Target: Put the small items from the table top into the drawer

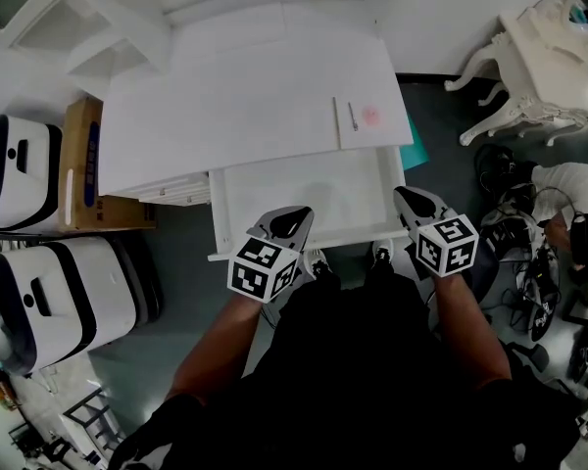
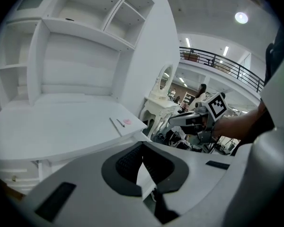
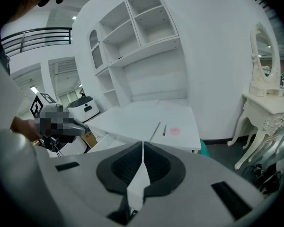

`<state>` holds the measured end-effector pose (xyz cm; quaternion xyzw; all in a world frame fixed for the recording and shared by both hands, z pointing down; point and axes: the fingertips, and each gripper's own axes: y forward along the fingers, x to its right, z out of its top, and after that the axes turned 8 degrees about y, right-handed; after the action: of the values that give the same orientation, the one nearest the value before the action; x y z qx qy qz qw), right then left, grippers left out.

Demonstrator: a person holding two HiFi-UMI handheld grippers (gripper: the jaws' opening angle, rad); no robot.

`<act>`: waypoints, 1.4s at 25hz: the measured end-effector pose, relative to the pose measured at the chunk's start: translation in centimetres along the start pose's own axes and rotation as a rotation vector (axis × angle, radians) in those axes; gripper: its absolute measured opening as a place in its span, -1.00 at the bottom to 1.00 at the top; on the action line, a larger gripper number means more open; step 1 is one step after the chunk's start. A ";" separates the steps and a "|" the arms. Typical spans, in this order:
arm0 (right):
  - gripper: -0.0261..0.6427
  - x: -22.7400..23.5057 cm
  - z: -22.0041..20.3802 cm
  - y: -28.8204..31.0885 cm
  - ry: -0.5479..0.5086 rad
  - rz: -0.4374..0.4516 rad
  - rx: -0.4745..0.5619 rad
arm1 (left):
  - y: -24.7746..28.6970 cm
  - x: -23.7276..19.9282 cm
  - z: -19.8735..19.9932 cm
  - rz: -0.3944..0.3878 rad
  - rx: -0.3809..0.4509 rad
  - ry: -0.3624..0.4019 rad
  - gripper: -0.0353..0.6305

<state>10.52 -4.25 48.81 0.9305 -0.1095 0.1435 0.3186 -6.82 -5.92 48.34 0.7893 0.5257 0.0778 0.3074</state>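
A dark pen (image 1: 353, 116) and a small pink item (image 1: 370, 116) lie on the right part of the white desk top (image 1: 235, 96). Below them the white drawer (image 1: 314, 199) stands pulled out, and nothing shows inside it. My left gripper (image 1: 292, 219) hovers over the drawer's front left, shut and holding nothing. My right gripper (image 1: 412, 202) is at the drawer's front right corner, shut and empty too. The left gripper view has the pen (image 2: 120, 122) and pink item (image 2: 128, 122) beyond the shut left gripper (image 2: 143, 157). In the right gripper view, pen (image 3: 164, 130) and pink item (image 3: 175, 131) lie ahead of the right gripper (image 3: 143, 157).
White shelves (image 1: 108, 18) rise at the desk's back. A cardboard box (image 1: 83, 164) and two white machines (image 1: 20, 169) stand on the floor at left. An ornate white dressing table (image 1: 539, 67) and tangled cables (image 1: 519, 228) are at right.
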 end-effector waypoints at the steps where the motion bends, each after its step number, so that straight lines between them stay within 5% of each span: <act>1: -0.84 0.2 0.3 0.5 -0.008 0.000 -0.004 | 0.1 -0.2 0.0 0.001 -0.003 0.002 -0.88; 14: -0.83 4.0 5.1 4.3 -0.139 0.062 -0.020 | 3.2 -0.2 1.9 0.103 0.030 -0.078 -0.88; 35: -0.83 11.9 3.2 16.8 -0.311 0.065 -0.164 | 7.4 -0.3 3.0 0.214 -0.061 -0.136 -0.88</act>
<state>17.29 -20.60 59.82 0.9084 -0.1988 -0.0013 0.3677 0.19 -9.26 50.24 0.8346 0.4139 0.0727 0.3561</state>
